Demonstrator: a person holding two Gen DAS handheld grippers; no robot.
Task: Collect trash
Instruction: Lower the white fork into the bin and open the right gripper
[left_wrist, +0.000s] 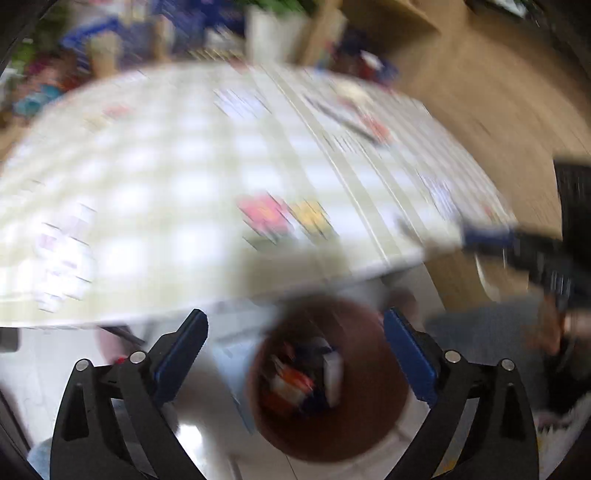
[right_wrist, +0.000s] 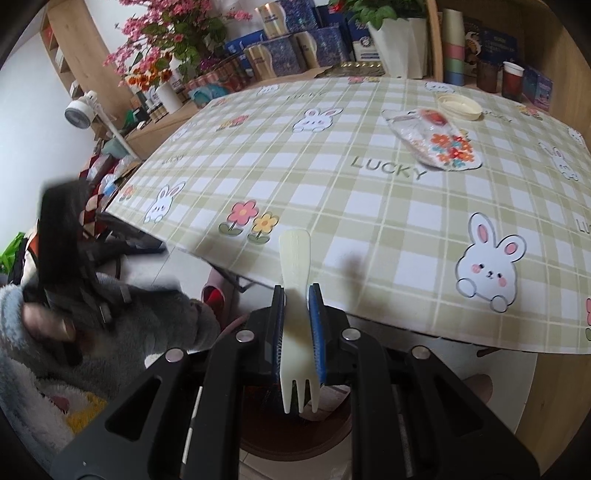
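My right gripper (right_wrist: 296, 291) is shut on a cream plastic fork (right_wrist: 295, 273), handle pointing forward over the table edge, tines toward the camera. A brown round bin (right_wrist: 295, 428) shows below it on the floor. In the blurred left wrist view my left gripper (left_wrist: 295, 325) is open and empty above the brown bin (left_wrist: 362, 417), which holds several wrappers (left_wrist: 295, 384). On the checked tablecloth (right_wrist: 369, 206) lie a clear flowered wrapper (right_wrist: 436, 142) and a cream lid (right_wrist: 460, 105). The right gripper (left_wrist: 487, 236) shows at the table's right edge.
Flower pots (right_wrist: 166, 55), blue boxes (right_wrist: 280, 51), stacked cups (right_wrist: 453, 48) and a white planter (right_wrist: 399, 40) stand behind the table. A small fan (right_wrist: 79, 110) is at far left. The person's grey fleece sleeve (right_wrist: 110, 332) and the left gripper are at left.
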